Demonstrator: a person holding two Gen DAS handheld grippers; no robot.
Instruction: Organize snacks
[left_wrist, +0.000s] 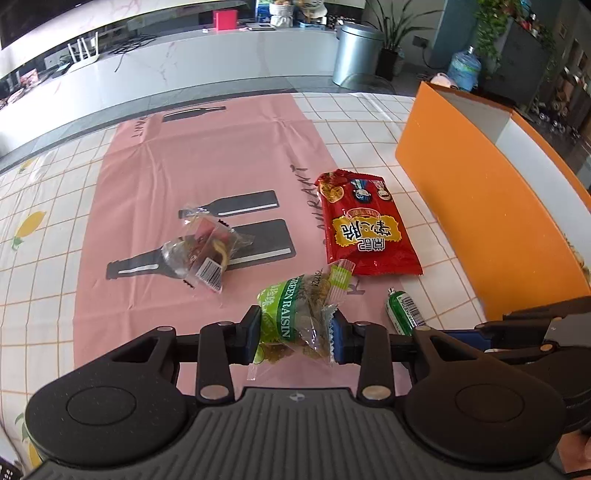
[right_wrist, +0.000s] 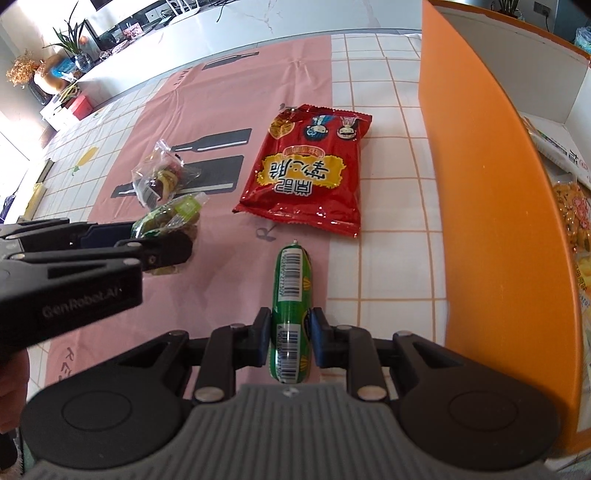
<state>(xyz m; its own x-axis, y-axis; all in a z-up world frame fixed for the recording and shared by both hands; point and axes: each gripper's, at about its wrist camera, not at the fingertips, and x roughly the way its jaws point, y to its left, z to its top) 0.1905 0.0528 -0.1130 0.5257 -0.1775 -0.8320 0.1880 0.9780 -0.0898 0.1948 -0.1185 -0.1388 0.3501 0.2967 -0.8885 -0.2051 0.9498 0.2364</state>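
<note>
A green raisin packet is clamped in the left gripper, and a green sausage stick is clamped in the right gripper, beside an orange box.

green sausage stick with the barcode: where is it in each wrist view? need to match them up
Left wrist: the green plastic-wrapped sausage stick sits lower right, partly hidden behind the right gripper.
Right wrist: the same stick is bottom centre, clamped between the right gripper pads, pointing up the picture.
Shared landmark: the red foil snack bag lies just beyond it in both views, beside the orange cardboard box.
</note>
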